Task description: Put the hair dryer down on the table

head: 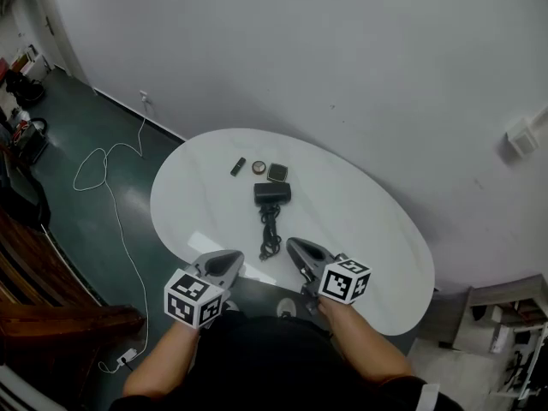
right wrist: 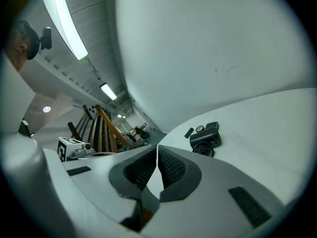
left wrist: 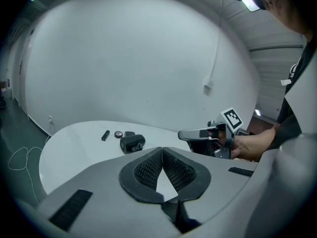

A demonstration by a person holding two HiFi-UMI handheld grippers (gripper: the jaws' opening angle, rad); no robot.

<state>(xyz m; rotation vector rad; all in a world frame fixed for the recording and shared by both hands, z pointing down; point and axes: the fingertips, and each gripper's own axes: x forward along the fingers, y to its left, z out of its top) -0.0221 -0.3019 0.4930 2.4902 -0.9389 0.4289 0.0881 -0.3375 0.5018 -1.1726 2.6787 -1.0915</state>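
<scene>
The black hair dryer (head: 271, 193) lies on the white oval table (head: 360, 221), and its cord (head: 270, 235) is coiled toward me. It also shows in the left gripper view as the hair dryer (left wrist: 132, 143) and in the right gripper view as the hair dryer (right wrist: 205, 138). Over the table's near edge, my left gripper (head: 231, 257) and right gripper (head: 293, 245) hover short of the cord. Both are shut with nothing between the jaws, as seen at the left gripper (left wrist: 162, 151) and the right gripper (right wrist: 157, 150). Neither touches the dryer.
Behind the dryer lie a small black stick (head: 237, 167), a round compact (head: 259, 167) and a dark square case (head: 277, 172). A white cable (head: 107, 187) trails over the dark floor at the left. Brown wooden furniture (head: 51, 298) stands at the lower left. A pale wall rises behind the table.
</scene>
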